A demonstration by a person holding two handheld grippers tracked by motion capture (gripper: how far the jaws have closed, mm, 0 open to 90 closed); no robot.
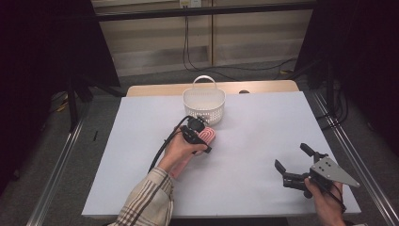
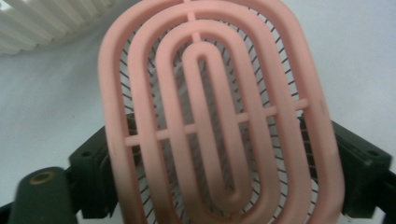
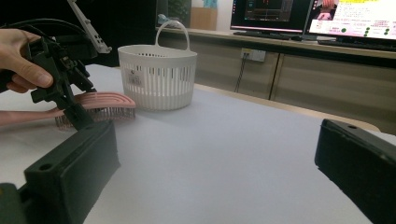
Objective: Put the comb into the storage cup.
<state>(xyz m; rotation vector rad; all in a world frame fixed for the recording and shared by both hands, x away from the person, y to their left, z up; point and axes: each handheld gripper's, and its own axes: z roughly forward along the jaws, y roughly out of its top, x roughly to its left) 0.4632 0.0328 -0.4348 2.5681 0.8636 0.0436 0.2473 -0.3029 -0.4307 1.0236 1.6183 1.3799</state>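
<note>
The white table (image 1: 263,155) lay mostly bare, with wide open room between the two hands and to the right of the basket, its near edge just under the forearms. One pink hairbrush (image 1: 207,136) lay near the table's middle, just in front of one white basket (image 1: 204,104) that stood toward the far edge. The brush was an oval of concentric rubbery ribs joined by thin cross bars, with fine dark bristles beneath; the basket was round, slotted plastic with an arched handle. The left gripper (image 1: 200,132) hung over the brush head, its fingers (image 2: 359,163) flanking both sides of the oval; whether they pressed it I could not tell. The right gripper (image 1: 291,159) sat near the table's near right corner, well apart from the brush, its fingers (image 3: 70,172) spread wide, nothing between them.
</note>
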